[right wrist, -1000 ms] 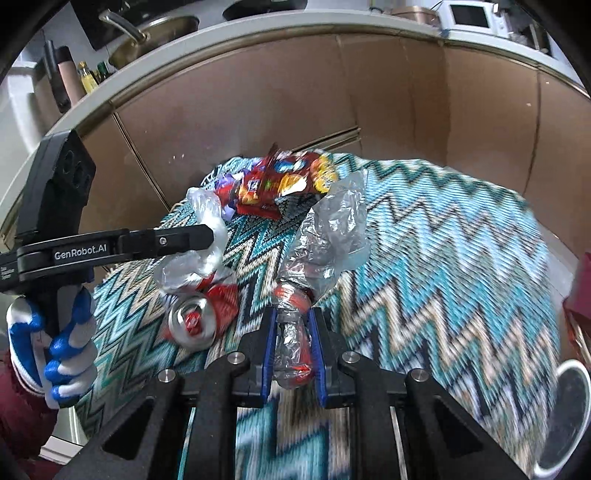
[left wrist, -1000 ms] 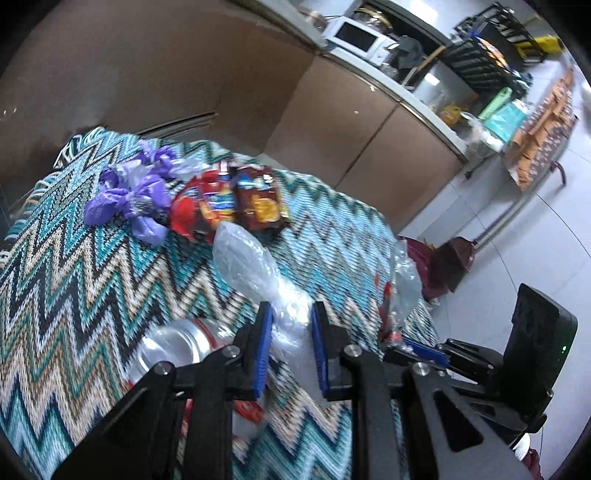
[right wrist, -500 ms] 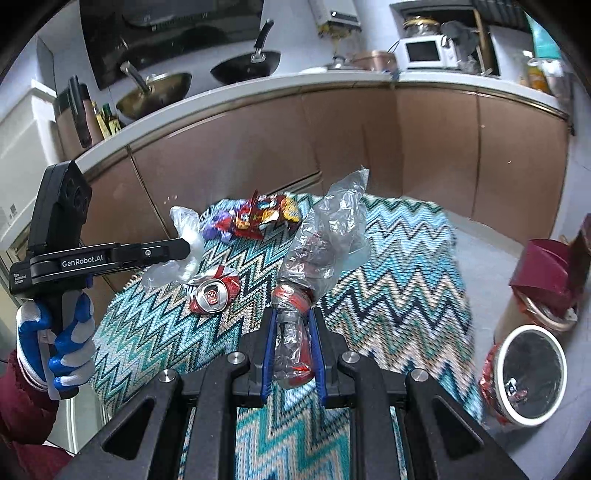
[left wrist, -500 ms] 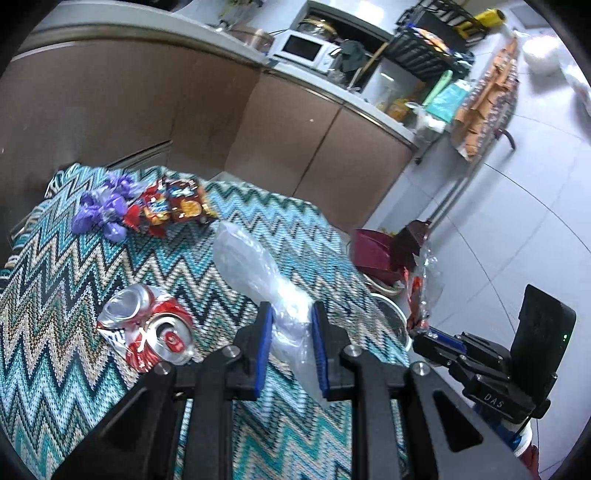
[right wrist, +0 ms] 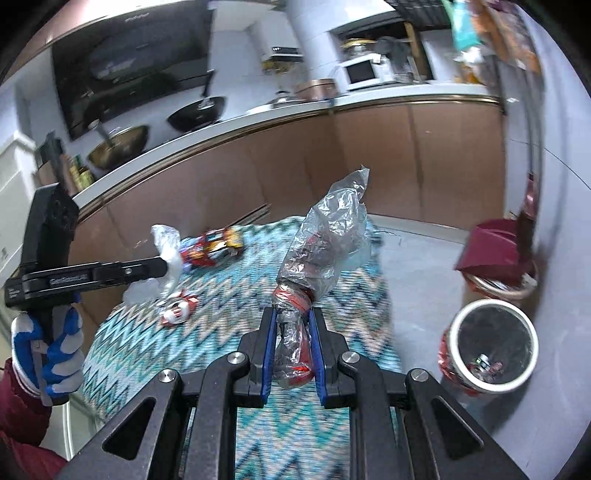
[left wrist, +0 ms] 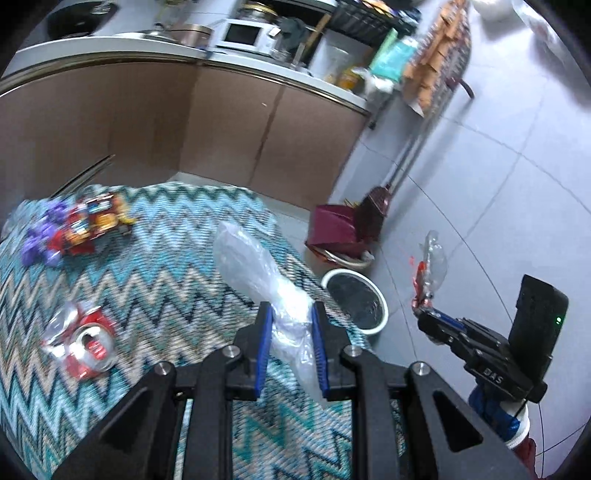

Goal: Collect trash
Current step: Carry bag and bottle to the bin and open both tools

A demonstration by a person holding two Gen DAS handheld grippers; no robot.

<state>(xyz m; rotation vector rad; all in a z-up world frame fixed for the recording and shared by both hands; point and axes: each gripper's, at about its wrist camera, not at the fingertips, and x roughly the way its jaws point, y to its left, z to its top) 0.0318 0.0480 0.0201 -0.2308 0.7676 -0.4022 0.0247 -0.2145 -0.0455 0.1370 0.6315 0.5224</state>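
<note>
My left gripper (left wrist: 290,354) is shut on a clear plastic bag (left wrist: 255,266), held above the zigzag tablecloth (left wrist: 166,266). It also shows in the right wrist view (right wrist: 168,264). My right gripper (right wrist: 293,354) is shut on a crumpled clear bottle with a red label (right wrist: 325,243), held up over the table's edge. It shows in the left wrist view (left wrist: 428,269). A crushed red can (left wrist: 79,339) lies on the cloth. Snack wrappers (left wrist: 92,221) and purple wrappers (left wrist: 40,240) lie at the far left. A white-rimmed bin (right wrist: 493,350) stands on the floor to the right.
A dark red dustpan and a broom (left wrist: 347,229) stand on the floor beyond the bin (left wrist: 354,299). Brown cabinets (left wrist: 221,122) and a counter with a microwave (left wrist: 247,35) run behind the table. Grey tiled floor (left wrist: 498,192) lies to the right.
Both grippers have risen and pulled back from the table with their trash. The bin on the floor has come into view. The can stays on the cloth.
</note>
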